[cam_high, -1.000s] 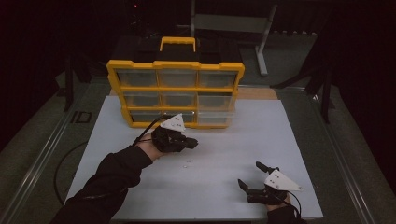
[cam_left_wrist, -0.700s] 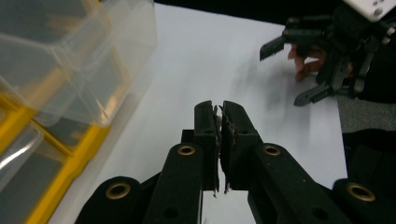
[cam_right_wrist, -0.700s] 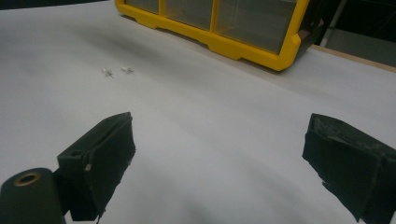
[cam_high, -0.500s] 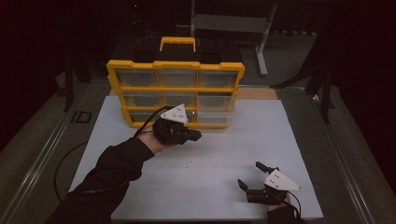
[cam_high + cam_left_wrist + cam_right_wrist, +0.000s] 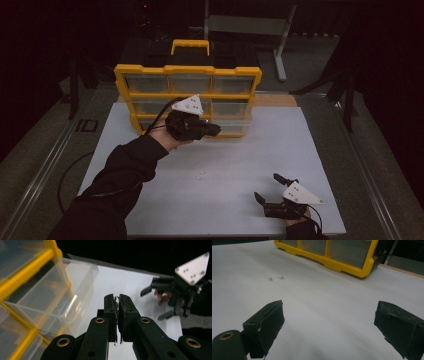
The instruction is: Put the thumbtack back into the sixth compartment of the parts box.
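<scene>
Organizer (image 5: 188, 82) seemingly unlabelled; left gripper (image 5: 117, 305) jaws clenched, right gripper (image 5: 329, 322) jaws spread.

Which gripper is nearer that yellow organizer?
Left. The left gripper is right at the organizer front; the right gripper sits far back near the table's edge.

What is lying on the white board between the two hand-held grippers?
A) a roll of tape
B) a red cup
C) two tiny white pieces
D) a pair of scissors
C: two tiny white pieces lie side by side on the bare white board, in front of the yellow organizer; what they are is too small to tell.
</scene>
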